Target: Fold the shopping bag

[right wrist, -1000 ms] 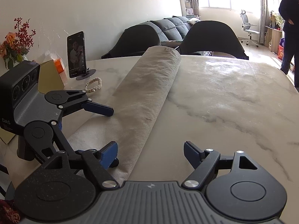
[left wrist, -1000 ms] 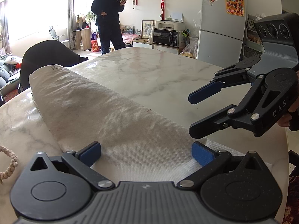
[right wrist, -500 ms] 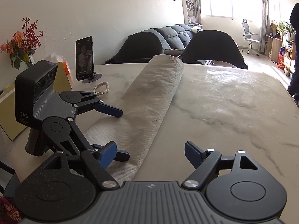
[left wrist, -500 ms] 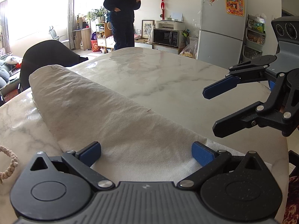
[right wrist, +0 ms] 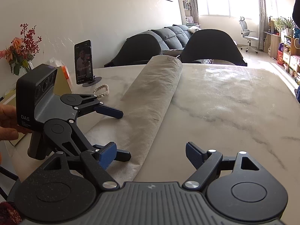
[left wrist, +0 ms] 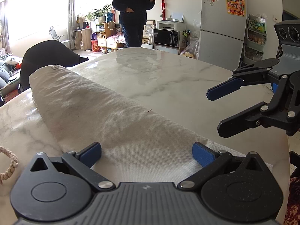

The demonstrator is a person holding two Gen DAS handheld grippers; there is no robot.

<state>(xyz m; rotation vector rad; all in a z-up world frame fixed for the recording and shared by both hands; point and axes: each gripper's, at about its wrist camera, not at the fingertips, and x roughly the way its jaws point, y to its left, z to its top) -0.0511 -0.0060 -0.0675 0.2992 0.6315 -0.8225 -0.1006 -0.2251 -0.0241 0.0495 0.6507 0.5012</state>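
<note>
1. Left wrist view: the shopping bag (left wrist: 105, 116), a pale woven fabric with a fine dimpled texture, lies as a long flattened roll on the glossy marble table (left wrist: 168, 78), running from the near edge to the far left. The left gripper (left wrist: 146, 152) hangs over its near end, jaws spread wide and released, blue pads (left wrist: 90, 153) either side of the cloth; whether they touch it is hard to tell. At right the right gripper (left wrist: 213, 112) juts in, black linkage with blue pads, jaws apart and empty, its body cut off by the frame. A beaded cord (left wrist: 7, 165) is cropped at the left edge. A person (left wrist: 133, 13) stands far off, cut off at the top.

2. Right wrist view: the right gripper (right wrist: 150, 157) is released above bare marble just right of the bag's (right wrist: 155, 97) near end. The left gripper (right wrist: 123, 133), held by a partly cropped hand (right wrist: 7, 121), straddles the near left cloth. A phone (right wrist: 83, 61) stands upright on a round base at far left.
</note>
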